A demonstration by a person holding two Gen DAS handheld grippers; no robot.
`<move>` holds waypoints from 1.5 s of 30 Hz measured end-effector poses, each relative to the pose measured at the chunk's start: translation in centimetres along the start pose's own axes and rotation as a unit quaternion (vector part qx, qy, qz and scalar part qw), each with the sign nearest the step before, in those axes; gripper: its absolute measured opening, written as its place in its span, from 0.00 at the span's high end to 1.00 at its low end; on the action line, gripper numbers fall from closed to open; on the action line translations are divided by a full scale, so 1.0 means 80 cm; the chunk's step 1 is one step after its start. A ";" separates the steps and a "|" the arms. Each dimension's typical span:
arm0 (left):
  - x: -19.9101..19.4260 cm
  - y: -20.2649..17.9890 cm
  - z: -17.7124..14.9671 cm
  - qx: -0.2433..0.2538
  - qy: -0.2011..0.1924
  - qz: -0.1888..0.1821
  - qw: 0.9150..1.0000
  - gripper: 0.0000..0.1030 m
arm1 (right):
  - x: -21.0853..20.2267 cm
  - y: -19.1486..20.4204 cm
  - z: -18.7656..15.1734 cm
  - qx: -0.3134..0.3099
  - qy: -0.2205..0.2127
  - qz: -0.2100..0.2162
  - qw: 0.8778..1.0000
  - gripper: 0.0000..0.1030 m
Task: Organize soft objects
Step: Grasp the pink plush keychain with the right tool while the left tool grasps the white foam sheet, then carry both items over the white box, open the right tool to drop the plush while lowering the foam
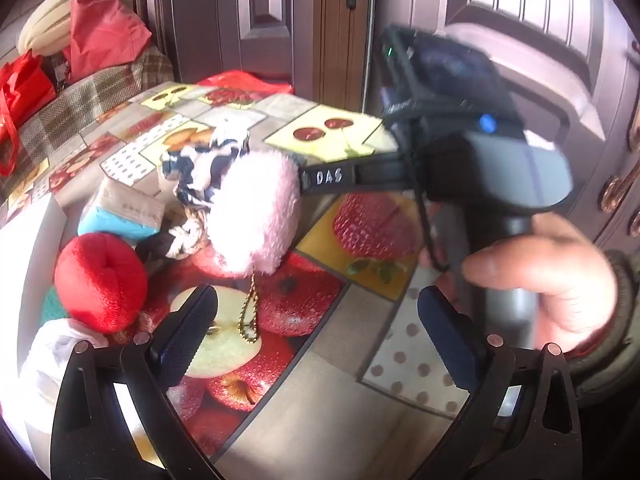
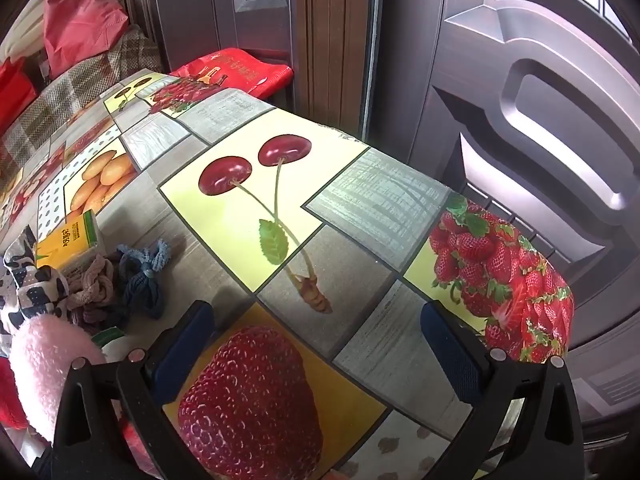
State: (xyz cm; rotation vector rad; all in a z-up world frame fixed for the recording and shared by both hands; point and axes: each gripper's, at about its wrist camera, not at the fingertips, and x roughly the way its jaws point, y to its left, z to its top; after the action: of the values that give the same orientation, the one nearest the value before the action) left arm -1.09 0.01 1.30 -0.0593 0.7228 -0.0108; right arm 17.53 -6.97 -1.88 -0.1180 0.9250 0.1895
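Observation:
A pile of soft things lies at the left of the fruit-print table (image 1: 320, 392). In it are a fluffy pink plush (image 1: 252, 216) with a gold bead chain (image 1: 250, 312), a red plush (image 1: 100, 280), a black-and-white patterned cloth (image 1: 204, 164) and knotted hair ties (image 2: 120, 284). My left gripper (image 1: 316, 320) is open above the apple print, just short of the chain, with nothing between its fingers. My right gripper (image 2: 318, 316) is open over a printed strawberry, and the pink plush (image 2: 44, 360) lies outside its left finger. That finger (image 1: 328, 178) touches the plush side-on.
A tissue pack (image 1: 120, 208), a yellow-green carton (image 2: 68, 240) and a white bag (image 1: 52, 360) lie among the pile. A hand (image 1: 552, 280) holds the right gripper's handle. Dark doors (image 2: 520, 80) stand behind the table's far edge. A plaid-covered seat with red bags (image 1: 104, 28) is at back left.

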 end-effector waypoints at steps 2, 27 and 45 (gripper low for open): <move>-0.050 0.001 0.005 -0.003 -0.051 -0.004 0.999 0.02 | -0.001 -0.002 0.002 -0.020 0.002 0.024 1.000 0.00; -0.087 0.103 -0.135 -0.032 0.126 0.041 0.991 0.24 | -0.080 0.000 -0.052 -0.248 -0.067 0.303 0.918 0.00; -0.142 0.092 -0.142 -0.015 0.056 0.018 0.998 0.40 | -0.082 0.009 -0.062 -0.282 -0.071 0.331 0.898 0.38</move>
State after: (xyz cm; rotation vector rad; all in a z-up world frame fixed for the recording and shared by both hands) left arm -17.21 7.12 -0.14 -0.0750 0.8352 0.0319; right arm 9.63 -7.91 0.41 -0.3201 0.7118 1.0909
